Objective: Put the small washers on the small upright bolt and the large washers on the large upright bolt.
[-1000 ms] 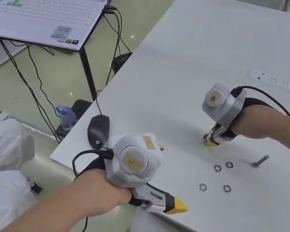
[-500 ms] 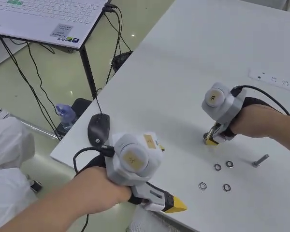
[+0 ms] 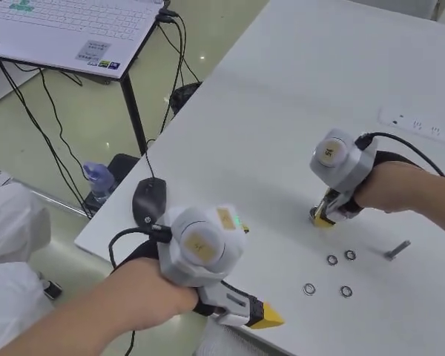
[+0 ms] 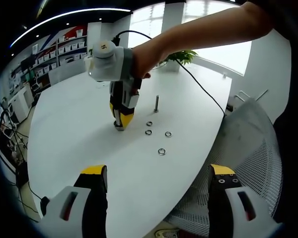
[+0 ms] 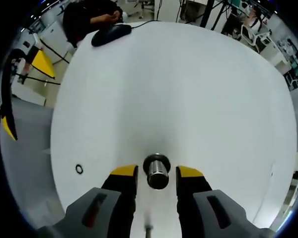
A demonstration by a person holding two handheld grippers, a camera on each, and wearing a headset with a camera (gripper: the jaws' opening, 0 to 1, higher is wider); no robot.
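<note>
The left tool hangs over the near edge of the white bench, its jaws wide apart and empty. Beyond it, four washers lie flat in a loose cluster, well apart from that tool. Just past them the right tool points down at the bench. The large bolt stands upright between its jaws; whether they pinch it cannot be told. The small bolt stands upright near the washers, apart from both tools.
</note>
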